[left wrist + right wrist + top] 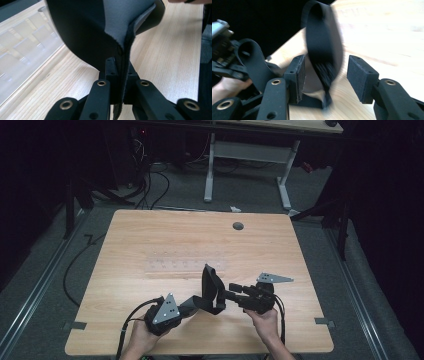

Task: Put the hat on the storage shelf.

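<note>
A wide black strap [212, 290] loops up from the wooden table [150, 235] between my two grippers. My left gripper [186, 308] is shut on one end of it; in the left gripper view the strap [100, 30] is pinched edge-on between the jaws [120, 72] and curls away above them. My right gripper [232, 291] points left at the loop and is open. In the right gripper view the strap [324, 45] hangs blurred in the gap between the pads [362, 77], which do not press on it. The left gripper [222, 50] shows farther off there.
A clear plastic tray [185, 266] with small compartments lies flat mid-table, also seen as the clear tray [22, 50] to the left of the strap. A round cable hole [238, 226] sits near the far edge. A white desk frame [247, 165] stands beyond.
</note>
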Demonstrator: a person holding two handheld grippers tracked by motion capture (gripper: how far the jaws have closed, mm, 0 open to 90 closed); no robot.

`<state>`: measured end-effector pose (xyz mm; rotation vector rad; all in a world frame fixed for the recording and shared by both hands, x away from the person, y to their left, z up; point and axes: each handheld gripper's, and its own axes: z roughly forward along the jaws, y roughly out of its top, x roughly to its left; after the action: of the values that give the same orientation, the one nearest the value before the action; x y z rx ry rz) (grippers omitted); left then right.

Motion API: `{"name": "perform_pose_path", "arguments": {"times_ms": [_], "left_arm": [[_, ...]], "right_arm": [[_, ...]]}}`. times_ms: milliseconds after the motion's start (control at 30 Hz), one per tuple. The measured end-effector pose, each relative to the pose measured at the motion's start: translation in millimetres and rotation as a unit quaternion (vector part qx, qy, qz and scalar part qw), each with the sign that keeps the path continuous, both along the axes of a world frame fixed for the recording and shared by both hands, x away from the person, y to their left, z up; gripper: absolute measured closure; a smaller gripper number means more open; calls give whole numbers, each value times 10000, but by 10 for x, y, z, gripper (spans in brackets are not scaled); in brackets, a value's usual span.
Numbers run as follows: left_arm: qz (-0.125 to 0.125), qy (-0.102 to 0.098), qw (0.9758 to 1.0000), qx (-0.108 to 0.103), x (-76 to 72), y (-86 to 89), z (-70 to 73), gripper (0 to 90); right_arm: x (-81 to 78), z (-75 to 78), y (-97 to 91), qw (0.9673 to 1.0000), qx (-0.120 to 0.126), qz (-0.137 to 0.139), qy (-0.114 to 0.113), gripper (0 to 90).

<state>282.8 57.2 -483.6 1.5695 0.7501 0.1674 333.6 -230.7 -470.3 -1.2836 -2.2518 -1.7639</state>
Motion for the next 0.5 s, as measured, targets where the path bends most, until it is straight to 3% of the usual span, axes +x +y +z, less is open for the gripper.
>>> {"name": "perform_pose_path", "arguments": {"times_ms": [133, 267, 400, 500], "left_arm": [[37, 73, 9998, -178, 26, 32, 35, 869], [68, 122, 9992, -385, 53, 69, 90, 869], [168, 134, 9982, -553, 83, 129, 140, 869], [256, 118, 9976, -633, 94, 180, 183, 868]], "right_arm": [[22, -93, -153, 9988, -352, -341, -8, 481], [38, -179, -247, 9919, -997, -771, -142, 468], [59, -288, -302, 9792, -1656, -1149, -216, 462], [74, -358, -329, 9711, -1970, -1333, -193, 459]]}}
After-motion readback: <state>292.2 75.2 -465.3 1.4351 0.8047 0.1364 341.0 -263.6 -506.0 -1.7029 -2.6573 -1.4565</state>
